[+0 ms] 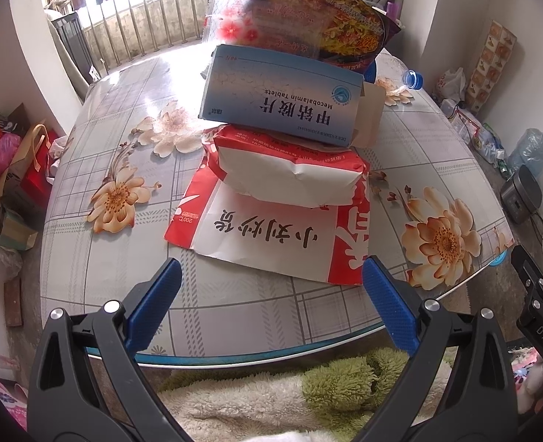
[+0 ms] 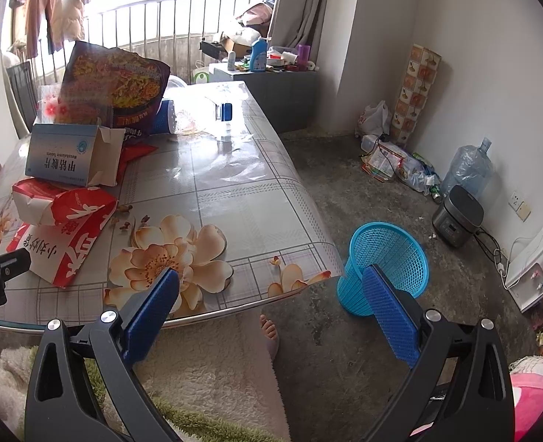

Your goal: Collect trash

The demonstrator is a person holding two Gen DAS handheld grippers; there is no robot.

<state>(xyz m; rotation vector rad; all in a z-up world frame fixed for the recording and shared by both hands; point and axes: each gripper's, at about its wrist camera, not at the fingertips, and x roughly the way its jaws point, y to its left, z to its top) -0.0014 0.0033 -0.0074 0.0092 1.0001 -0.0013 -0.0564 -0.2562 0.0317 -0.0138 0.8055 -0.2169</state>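
Spread left tool (image 1: 271, 276); creased red-white bag (image 1: 271, 235).

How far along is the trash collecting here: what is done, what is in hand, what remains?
Done: nothing that shows; the visible part of the blue mesh basket on the floor holds no trash. In hand: nothing, as the left gripper and right gripper are both open. Left: the red-and-white paper bag, medicine box, noodle packet and plastic bottle on the table.
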